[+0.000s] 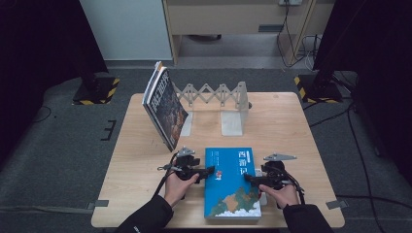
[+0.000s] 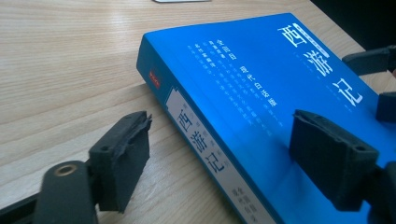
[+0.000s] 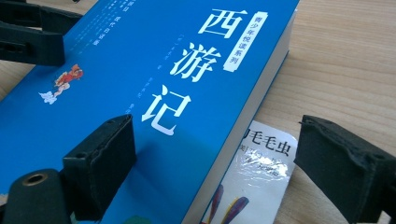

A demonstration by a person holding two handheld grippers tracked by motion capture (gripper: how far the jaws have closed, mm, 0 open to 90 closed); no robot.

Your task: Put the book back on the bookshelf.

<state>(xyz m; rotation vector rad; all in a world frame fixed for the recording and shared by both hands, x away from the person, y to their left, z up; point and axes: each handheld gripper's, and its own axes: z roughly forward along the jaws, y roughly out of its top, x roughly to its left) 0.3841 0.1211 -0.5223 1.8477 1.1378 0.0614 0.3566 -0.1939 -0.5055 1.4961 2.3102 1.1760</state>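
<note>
I'm at the start of a two-handed pickup of the blue book (image 1: 232, 183), which lies flat on the table (image 1: 291, 121) at its near edge, spine toward 9 o'clock. My left gripper (image 1: 210, 171) sits at the spine side, jaws apart and straddling that edge: one jaw over the bare wood, the other above the cover, neither pad pressing. My right gripper (image 1: 248, 178) faces it from 3 o'clock at the page edge, jaws apart too, one over the cover, one over a thin glossy booklet (image 3: 261, 172) poking out from under the book.

Both forearms come in from 6 o'clock, hands low and turned inward, grippers pointing at each other across the book.

Next, I reckon, each gripper must slide in and close on its edge, the right one without catching the booklet, then lift evenly toward the rack (image 1: 214, 94) at 12 o'clock, where another book (image 1: 165, 109) leans.
</note>
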